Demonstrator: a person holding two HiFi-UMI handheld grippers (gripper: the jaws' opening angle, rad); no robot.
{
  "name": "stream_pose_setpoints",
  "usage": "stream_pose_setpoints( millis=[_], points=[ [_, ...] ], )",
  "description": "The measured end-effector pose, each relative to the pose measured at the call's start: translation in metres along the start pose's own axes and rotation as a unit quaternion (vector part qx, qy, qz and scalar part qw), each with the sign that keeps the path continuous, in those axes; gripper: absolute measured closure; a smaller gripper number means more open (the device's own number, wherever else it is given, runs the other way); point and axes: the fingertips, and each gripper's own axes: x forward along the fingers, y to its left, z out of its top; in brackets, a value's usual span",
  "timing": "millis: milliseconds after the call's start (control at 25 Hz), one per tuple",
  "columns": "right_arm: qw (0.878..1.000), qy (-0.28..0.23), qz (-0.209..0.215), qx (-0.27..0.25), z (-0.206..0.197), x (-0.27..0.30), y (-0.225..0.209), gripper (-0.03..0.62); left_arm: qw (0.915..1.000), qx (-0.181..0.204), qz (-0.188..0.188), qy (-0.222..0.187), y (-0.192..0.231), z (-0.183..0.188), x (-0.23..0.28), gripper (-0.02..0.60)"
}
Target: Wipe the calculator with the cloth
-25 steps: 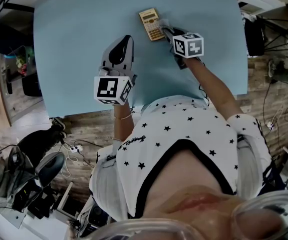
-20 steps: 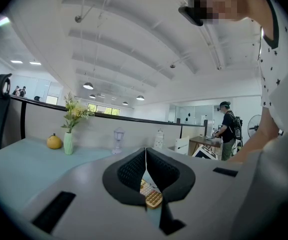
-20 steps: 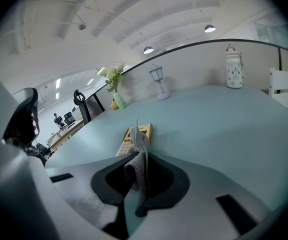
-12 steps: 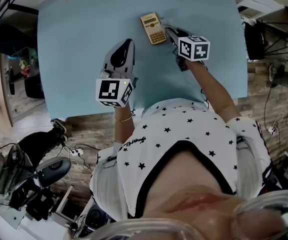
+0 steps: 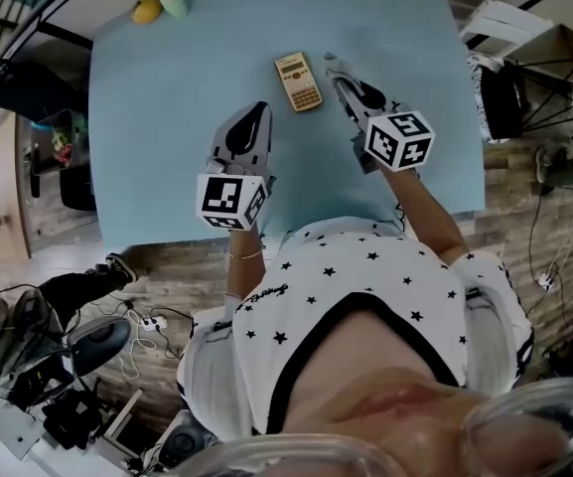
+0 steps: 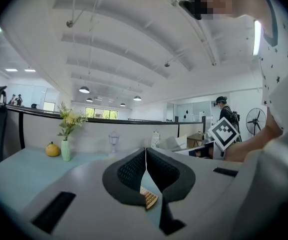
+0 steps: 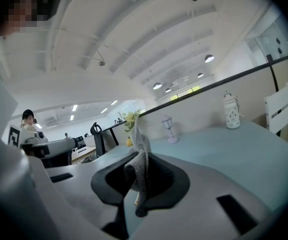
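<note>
The tan calculator [image 5: 298,80] lies flat on the light blue table [image 5: 157,157], toward its far side. My right gripper [image 5: 335,66] hovers just right of it, shut on a grey cloth [image 5: 330,60]; in the right gripper view the cloth [image 7: 139,154] stands up between the jaws of my right gripper [image 7: 138,176]. My left gripper [image 5: 257,110] sits nearer to me, left of and short of the calculator, and is shut on nothing. In the left gripper view a corner of the calculator [image 6: 148,198] shows below the closed jaws of my left gripper [image 6: 145,159].
A yellow fruit [image 5: 147,10] and a green vase of flowers [image 5: 172,1] stand at the far left corner. A small lamp-shaped ornament [image 7: 167,129] and a white jar [image 7: 230,111] stand along the far edge. A chair [image 7: 279,111] is off to the right.
My right gripper, with the cloth, has drawn back from the calculator's right edge and now sits apart from it. The left gripper has hardly moved. The calculator stays put.
</note>
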Motion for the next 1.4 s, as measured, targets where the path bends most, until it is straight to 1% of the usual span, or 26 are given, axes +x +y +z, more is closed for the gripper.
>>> stream_pose_setpoints(
  millis=[320,520,840,1080,1400],
  points=[
    [0.997,-0.063,0.046,-0.004,0.040,-0.053,0.022,0.549,0.9997,0.025,0.002,0.001,-0.035,0.013,-0.006,0.552],
    [0.994,-0.085,0.063,-0.019,0.060,-0.081,0.030,0.549,0.9994,0.034,-0.006,-0.005,-0.056,0.024,-0.004,0.552],
    [0.992,-0.097,0.074,-0.019,0.068,-0.108,0.031,0.549,0.9988,0.045,-0.020,-0.006,-0.085,0.031,0.001,0.552],
    [0.991,-0.095,0.088,-0.014,0.066,-0.113,0.032,0.549,0.9987,0.049,-0.014,0.002,-0.090,0.029,-0.001,0.552],
    [0.991,-0.100,0.090,-0.005,0.066,-0.115,0.028,0.549,0.9982,0.057,-0.015,0.006,-0.095,0.029,0.001,0.552]
  ],
)
